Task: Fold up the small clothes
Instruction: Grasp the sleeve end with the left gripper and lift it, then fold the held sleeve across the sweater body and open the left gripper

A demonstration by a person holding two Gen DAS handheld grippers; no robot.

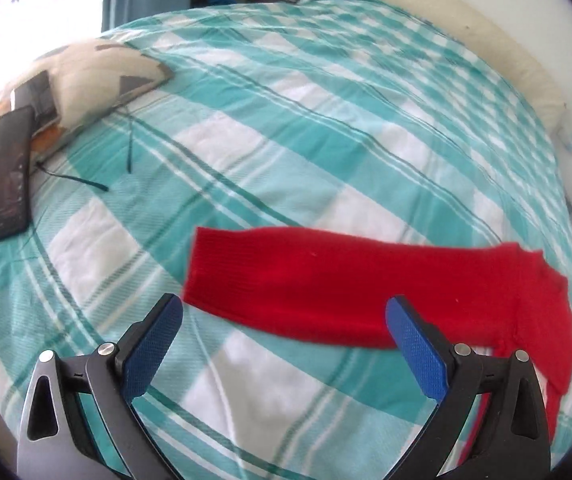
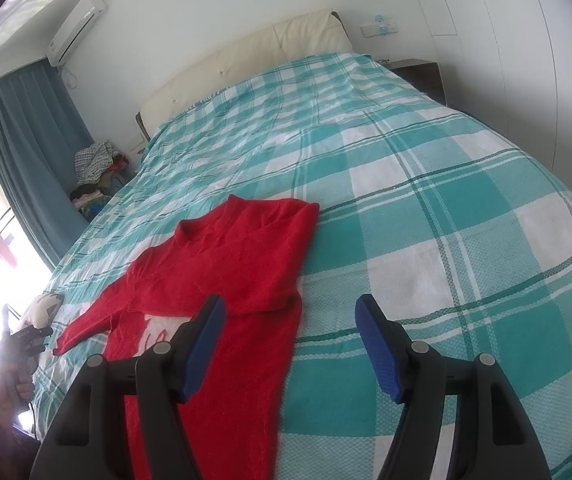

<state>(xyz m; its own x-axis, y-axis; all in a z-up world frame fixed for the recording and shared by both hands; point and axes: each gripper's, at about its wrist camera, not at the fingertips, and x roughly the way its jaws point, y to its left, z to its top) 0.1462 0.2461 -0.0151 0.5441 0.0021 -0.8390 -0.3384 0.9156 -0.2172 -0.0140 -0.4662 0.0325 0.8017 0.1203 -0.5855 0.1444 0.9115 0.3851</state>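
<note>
Nearest my lens, the left gripper (image 1: 283, 316) hung above the bedspread (image 1: 269, 128) with its blue pads spread wide and nothing between them. Well left of the red sweater (image 2: 221, 264) lay a black phone (image 1: 9, 172) against a patterned cushion (image 1: 97, 68). The sweater itself lay flat on the bedspread, one sleeve (image 1: 318, 280) stretched out toward the cushion, the other folded across its chest. At the sweater's right hem I had the right gripper (image 2: 290, 320) gaping too, gripping nothing.
</note>
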